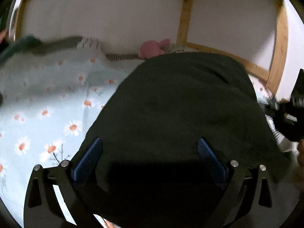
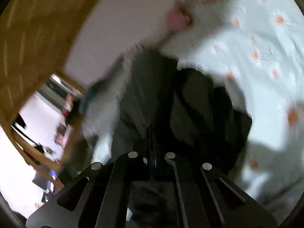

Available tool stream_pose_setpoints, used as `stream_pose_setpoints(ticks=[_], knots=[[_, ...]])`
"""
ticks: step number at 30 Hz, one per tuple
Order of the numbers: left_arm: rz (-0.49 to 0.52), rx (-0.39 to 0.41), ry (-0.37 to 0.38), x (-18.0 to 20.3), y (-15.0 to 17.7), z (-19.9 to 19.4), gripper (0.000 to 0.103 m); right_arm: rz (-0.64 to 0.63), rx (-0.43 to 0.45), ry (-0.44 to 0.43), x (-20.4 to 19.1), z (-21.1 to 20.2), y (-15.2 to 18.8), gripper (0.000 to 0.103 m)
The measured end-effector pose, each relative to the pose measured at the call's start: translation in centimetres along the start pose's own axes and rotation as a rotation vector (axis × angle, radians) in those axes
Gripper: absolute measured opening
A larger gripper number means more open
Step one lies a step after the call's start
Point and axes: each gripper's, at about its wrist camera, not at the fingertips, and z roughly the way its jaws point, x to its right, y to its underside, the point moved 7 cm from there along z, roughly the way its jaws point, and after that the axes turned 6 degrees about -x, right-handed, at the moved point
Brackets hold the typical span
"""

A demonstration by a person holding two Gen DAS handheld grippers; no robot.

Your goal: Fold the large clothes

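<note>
A large dark green garment (image 1: 178, 102) lies spread on a bed with a light blue daisy-print sheet (image 1: 43, 102). My left gripper (image 1: 150, 144) is open just above the garment's near part, its blue pads (image 1: 91, 155) wide apart. My right gripper (image 2: 151, 131) is shut on a bunched fold of the dark garment (image 2: 152, 87), which hangs crumpled in front of it. The right wrist view is blurred by motion. The right gripper's body shows at the right edge of the left wrist view (image 1: 292, 114).
A wooden bed frame (image 1: 185, 19) and a white wall stand behind the bed. A pink soft toy (image 1: 152, 48), a striped cloth (image 1: 119, 57) and a teal cloth (image 1: 24, 43) lie along the wall. A room with furniture shows past the frame (image 2: 38, 133).
</note>
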Motion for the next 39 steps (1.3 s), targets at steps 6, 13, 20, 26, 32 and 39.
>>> stream_pose_setpoints(ticks=[6,13,20,26,32,39], knots=[[0.011,0.021,-0.035,0.0,0.1,0.4,0.098,-0.067,0.0,0.126,-0.8,1.0,0.8,0.003],[-0.029,0.019,-0.141,-2.4,-1.3,2.7,0.098,-0.059,-0.081,0.114,1.9,10.7,-2.9,0.0],[-0.128,-0.101,-0.225,-10.5,-6.6,7.2,0.098,-0.107,-0.173,0.073,-1.5,20.6,-9.4,0.001],[-0.161,-0.095,-0.095,-12.9,-8.8,3.2,0.098,-0.143,-0.11,0.047,-4.9,13.2,-9.5,0.098],[-0.047,-0.182,-0.092,-10.5,-6.5,7.0,0.098,-0.102,-0.136,0.072,-3.7,9.8,-3.4,0.1],[-0.051,-0.147,-0.094,-10.4,-6.2,5.9,0.098,-0.076,-0.09,0.097,-5.6,14.1,-4.0,0.032]])
